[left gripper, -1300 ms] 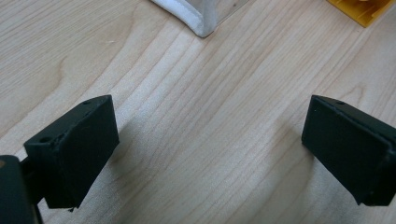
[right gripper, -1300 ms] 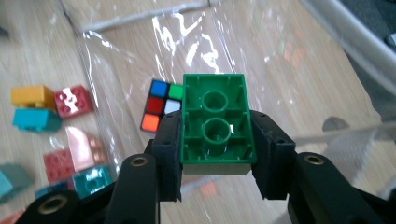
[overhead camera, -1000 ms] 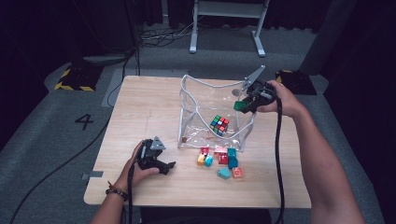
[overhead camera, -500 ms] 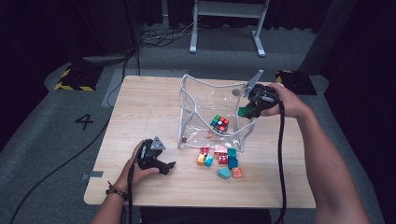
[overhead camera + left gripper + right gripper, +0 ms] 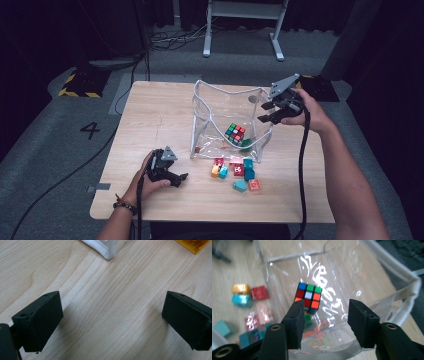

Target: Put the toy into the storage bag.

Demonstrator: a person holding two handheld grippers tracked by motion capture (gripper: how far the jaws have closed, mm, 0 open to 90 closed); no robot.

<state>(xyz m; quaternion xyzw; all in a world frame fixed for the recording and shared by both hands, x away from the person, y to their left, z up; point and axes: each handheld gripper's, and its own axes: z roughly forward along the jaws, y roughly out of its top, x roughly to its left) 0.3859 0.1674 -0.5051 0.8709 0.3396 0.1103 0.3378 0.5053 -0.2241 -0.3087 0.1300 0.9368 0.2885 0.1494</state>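
Observation:
A clear plastic bag point(image 5: 220, 91) stands open on the wooden table. Inside it lie a Rubik's cube point(image 5: 234, 133) and a small green block point(image 5: 246, 144). My right gripper point(image 5: 265, 112) hovers over the bag's right rim and points down into it. Its jaws have just been opening and nothing is between them. In the right gripper view the gripper point(image 5: 327, 303) looks down on the cube point(image 5: 308, 297) and the green block point(image 5: 307, 317) through the bag's film point(image 5: 387, 272). My left gripper point(image 5: 181, 177) rests open on the table at the front left, its jaws point(image 5: 112, 305) wide over bare wood.
Several loose coloured blocks point(image 5: 235, 170) lie on the table just in front of the bag, seen through the film as blocks point(image 5: 249, 300). A white bag corner point(image 5: 107, 252) and a yellow block point(image 5: 195, 245) sit ahead of the left gripper. A desk frame point(image 5: 245, 15) stands beyond the table.
The green block held in the right gripper a second ago now lies in the bag beside the cube. The right jaws have opened. The left hand has not moved.

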